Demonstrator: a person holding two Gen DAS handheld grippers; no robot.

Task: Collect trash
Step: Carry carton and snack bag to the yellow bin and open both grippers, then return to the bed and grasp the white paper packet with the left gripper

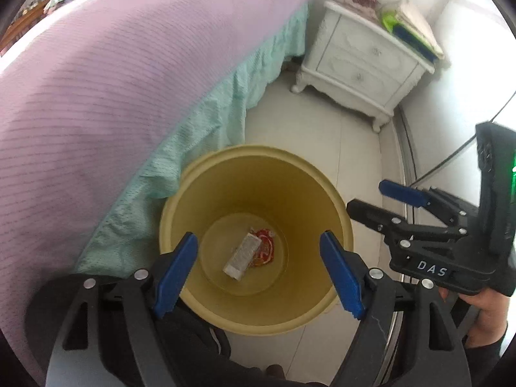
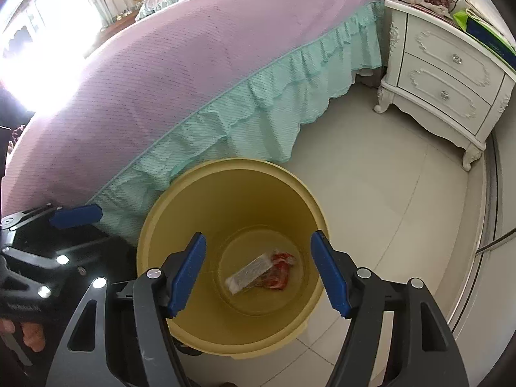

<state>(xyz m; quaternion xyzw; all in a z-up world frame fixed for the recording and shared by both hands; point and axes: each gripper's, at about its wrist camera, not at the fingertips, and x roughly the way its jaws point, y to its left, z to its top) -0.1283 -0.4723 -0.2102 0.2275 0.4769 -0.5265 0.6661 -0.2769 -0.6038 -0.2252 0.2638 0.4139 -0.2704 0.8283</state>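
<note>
Both the left hand-held gripper point(image 1: 258, 271) and the right hand-held gripper point(image 2: 259, 274) hang wide and empty above the round yellow plastic bin point(image 1: 200, 174). A grey wrapped packet point(image 1: 242, 255) and red crumpled wrapper point(image 1: 266, 248) lie on the bin's bottom. The drop looks done; next, find further trash away from the bin.

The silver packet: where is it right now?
In both wrist views the silver packet lies on the bottom of the yellow bin, partly over a red wrapper; the bin stands by the bed skirt.
</note>
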